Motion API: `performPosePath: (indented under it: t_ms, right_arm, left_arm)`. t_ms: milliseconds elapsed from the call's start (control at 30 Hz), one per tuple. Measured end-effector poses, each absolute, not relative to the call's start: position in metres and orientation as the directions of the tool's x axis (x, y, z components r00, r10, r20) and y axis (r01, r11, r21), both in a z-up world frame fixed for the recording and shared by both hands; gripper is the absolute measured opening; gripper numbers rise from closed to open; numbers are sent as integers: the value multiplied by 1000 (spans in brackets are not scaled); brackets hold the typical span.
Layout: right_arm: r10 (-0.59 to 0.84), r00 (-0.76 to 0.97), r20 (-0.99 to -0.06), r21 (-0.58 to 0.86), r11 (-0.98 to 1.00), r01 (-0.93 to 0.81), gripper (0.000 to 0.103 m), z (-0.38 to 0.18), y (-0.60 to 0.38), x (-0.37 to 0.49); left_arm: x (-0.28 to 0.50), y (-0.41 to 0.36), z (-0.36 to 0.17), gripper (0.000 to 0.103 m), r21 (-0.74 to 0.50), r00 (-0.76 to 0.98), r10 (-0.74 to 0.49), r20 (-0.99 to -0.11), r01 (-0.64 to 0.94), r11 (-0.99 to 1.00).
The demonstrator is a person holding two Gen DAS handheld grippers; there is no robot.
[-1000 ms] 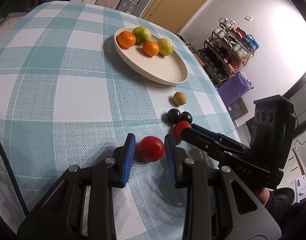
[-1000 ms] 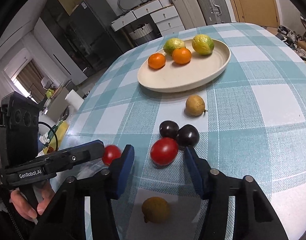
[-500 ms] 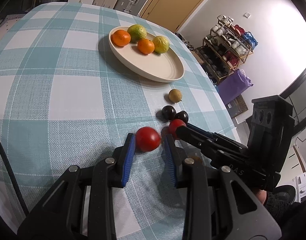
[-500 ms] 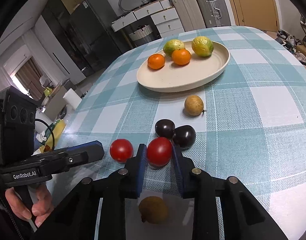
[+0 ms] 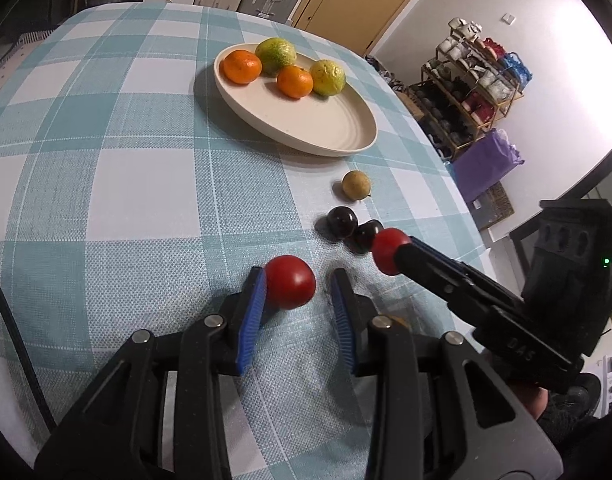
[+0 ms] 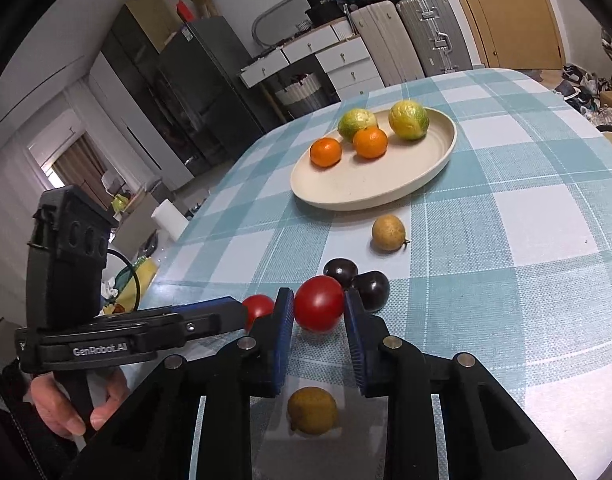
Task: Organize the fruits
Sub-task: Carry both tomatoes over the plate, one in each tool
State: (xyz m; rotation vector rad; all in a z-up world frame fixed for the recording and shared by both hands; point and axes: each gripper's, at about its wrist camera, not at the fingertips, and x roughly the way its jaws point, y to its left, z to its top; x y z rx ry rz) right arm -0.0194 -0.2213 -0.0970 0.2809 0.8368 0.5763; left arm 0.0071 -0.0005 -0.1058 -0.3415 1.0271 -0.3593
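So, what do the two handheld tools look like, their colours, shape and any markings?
Both are black plastic. The left tool and the right tool each have two fingers with ribbed blue pads and silver pivot bolts. The left body is printed "GenRobot.AI" and has a boxy block with three round holes; the right shows "DAS" and a green light. A bare hand grips the left handle.

It was a home's dining area: a checked tablecloth on the table, a fridge, white drawers, suitcases, a shoe rack by wooden doors
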Motion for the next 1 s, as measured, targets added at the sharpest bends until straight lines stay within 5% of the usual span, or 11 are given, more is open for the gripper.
performPosePath:
  t_ms: [1000]
  right_arm:
    - [629,498,-597,498,777,-386,22,-103,-241,-21]
  left_arm:
    - [28,-6,-110,27,-383,460,-387,-799,105,918]
